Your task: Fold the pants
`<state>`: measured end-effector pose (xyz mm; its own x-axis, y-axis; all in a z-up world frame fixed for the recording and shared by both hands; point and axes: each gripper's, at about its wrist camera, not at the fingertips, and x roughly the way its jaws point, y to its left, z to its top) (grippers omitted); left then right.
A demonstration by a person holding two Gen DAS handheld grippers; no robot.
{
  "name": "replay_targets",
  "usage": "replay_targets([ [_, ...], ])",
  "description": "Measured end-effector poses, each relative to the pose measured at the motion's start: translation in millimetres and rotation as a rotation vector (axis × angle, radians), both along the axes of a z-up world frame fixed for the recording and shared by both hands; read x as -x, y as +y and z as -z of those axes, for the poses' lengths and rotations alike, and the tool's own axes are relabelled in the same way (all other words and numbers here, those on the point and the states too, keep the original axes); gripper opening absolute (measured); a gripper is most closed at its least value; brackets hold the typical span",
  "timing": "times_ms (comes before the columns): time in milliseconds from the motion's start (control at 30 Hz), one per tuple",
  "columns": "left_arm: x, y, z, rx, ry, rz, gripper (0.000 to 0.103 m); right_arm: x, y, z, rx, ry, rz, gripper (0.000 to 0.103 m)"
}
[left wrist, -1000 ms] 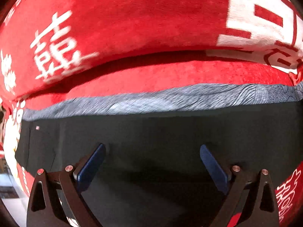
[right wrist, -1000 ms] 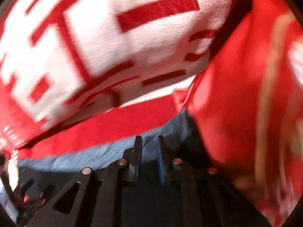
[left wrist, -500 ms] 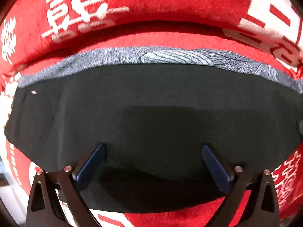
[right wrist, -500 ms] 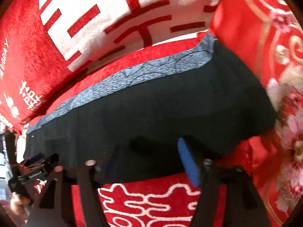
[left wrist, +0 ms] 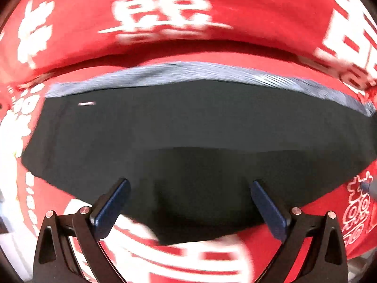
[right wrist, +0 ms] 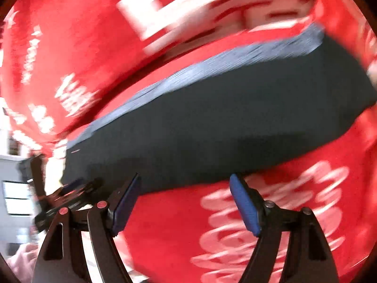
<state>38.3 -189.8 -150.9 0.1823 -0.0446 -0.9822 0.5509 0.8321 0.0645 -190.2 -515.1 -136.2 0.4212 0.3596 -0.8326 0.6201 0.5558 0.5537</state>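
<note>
The dark pants (left wrist: 200,136) lie flat on a red blanket (left wrist: 259,11) with big white letters, folded into a wide block, with a grey band (left wrist: 188,73) along the far edge. The left gripper (left wrist: 188,202) hangs over the near edge of the pants with its fingers wide apart and nothing between them. The right gripper (right wrist: 185,200) is over the red blanket just past the near edge of the pants; its jaws have just been opening, they stand wide now, and nothing is between them. It looks like both grippers have let go, so a fold seems done. To do the next bit well, I think each gripper should come down on one end of the pants, pinch all the layers at once, and lift both ends together so the fold stays straight. Grabbing only the top layer could pull the block apart. Both views are blurry, so I cannot count the layers or see any wrinkles. The right end of the pants is cut off in the left view. A small pale mark (left wrist: 86,103) on the pants is too smeared to read. The left gripper shows as a dark blur at the left of the right view.
</note>
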Motion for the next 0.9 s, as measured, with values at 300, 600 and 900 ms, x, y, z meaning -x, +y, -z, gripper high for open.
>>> replay_targets([
  [300,-85,96,-8,-0.113,-0.141,-0.035,0.103,-69,154,32,-0.278,-0.127,-0.035,0.070],
  [600,-149,146,49,-0.104,-0.135,-0.059,0.103,-94,174,59,-0.306,-0.139,-0.005,0.062],
  [900,-147,162,33,-0.095,-0.128,-0.068,0.103,-110,166,37,-0.325,-0.186,0.053,0.009],
])
